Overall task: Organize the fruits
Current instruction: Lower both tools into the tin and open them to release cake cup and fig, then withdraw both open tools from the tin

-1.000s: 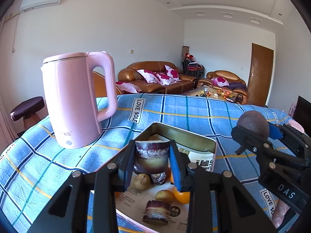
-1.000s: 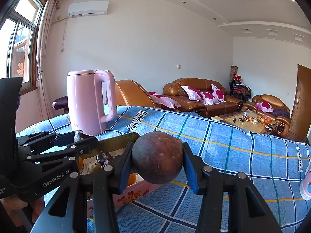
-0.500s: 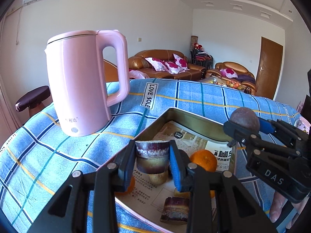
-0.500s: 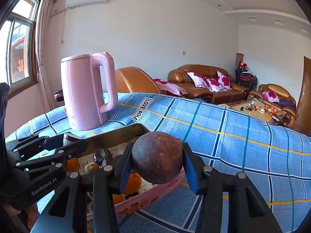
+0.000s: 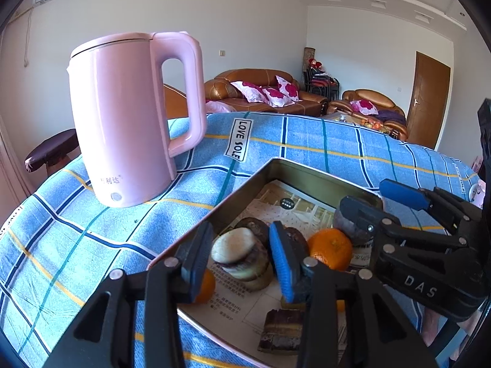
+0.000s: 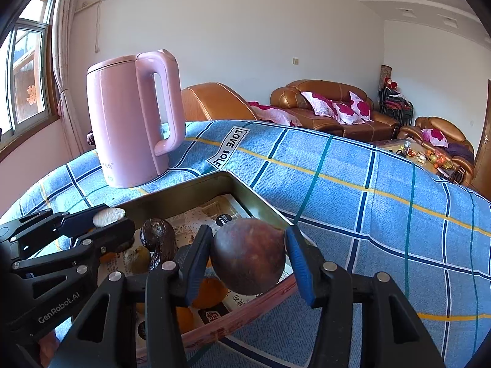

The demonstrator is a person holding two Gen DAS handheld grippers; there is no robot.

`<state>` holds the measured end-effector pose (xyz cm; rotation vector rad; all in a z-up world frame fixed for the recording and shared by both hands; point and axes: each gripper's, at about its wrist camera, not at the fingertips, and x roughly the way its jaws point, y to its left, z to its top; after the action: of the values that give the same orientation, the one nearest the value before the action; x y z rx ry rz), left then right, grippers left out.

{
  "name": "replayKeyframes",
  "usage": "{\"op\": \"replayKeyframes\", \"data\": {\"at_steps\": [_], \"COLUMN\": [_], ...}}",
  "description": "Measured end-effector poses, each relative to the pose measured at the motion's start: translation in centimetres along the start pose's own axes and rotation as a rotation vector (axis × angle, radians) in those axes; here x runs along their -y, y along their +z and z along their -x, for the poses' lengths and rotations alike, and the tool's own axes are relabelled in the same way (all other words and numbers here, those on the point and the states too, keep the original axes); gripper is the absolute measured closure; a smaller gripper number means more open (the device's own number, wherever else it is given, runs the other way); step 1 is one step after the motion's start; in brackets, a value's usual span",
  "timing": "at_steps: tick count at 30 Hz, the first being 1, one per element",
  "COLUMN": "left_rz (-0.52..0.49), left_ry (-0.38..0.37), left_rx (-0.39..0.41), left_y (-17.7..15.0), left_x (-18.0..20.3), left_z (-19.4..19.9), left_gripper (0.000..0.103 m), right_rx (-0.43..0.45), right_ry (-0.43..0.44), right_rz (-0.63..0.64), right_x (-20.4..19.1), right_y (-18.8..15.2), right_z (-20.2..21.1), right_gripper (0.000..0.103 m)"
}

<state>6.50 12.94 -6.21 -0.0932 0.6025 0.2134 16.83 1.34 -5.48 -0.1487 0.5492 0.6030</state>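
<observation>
Both my jaws are opening over the tin tray (image 5: 307,171) to release fruit into it: left gripper (image 5: 241,256) spreads off the sugarcane chunk (image 5: 236,253), right gripper (image 6: 248,254) off the brown passion fruit (image 6: 248,256) near its right rim

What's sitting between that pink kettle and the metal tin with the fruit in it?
Nothing: only bare blue checked cloth lies between the kettle and the tin, as both wrist views show.

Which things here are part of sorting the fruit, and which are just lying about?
Job: tin tray; sugarcane piece between left gripper fingers; round dark fruit between right gripper fingers; orange.
Lying about: pink kettle; checked cloth.
</observation>
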Motion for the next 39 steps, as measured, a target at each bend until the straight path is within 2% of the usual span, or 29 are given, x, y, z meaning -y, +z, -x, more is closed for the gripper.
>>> {"op": "replayKeyframes", "data": {"at_steps": [3, 5, 9, 14, 24, 39], "left_rz": [-0.006, -0.001, -0.003, -0.006, 0.002, 0.0], "left_ry": [0.002, 0.009, 0.01, 0.026, 0.048, 0.056], "left_rx": [0.005, 0.009, 0.051, 0.114, 0.134, 0.129], "left_y": [-0.1, -0.2, -0.4, -0.5, -0.7, -0.7], "left_x": [0.2, 0.2, 0.3, 0.4, 0.4, 0.7], "left_z": [0.2, 0.4, 1.4, 2.6, 3.3, 3.5], "left_gripper": [0.05, 0.031, 0.028, 0.016, 0.016, 0.015], "right_rx": [0.008, 0.017, 0.037, 0.088, 0.167, 0.202], "right_ry": [0.007, 0.002, -0.027, -0.075, -0.082, -0.067], "right_rz": [-0.006, -0.009, -0.013, -0.049, -0.066, -0.086], "right_x": [0.1, 0.2, 0.6, 1.7, 1.9, 2.3], "right_y": [-0.1, -0.2, -0.4, -0.9, -1.3, -1.6], "right_z": [0.3, 0.6, 1.8, 4.0, 6.1, 6.8], "right_gripper": [0.039, 0.039, 0.039, 0.037, 0.036, 0.035]}}
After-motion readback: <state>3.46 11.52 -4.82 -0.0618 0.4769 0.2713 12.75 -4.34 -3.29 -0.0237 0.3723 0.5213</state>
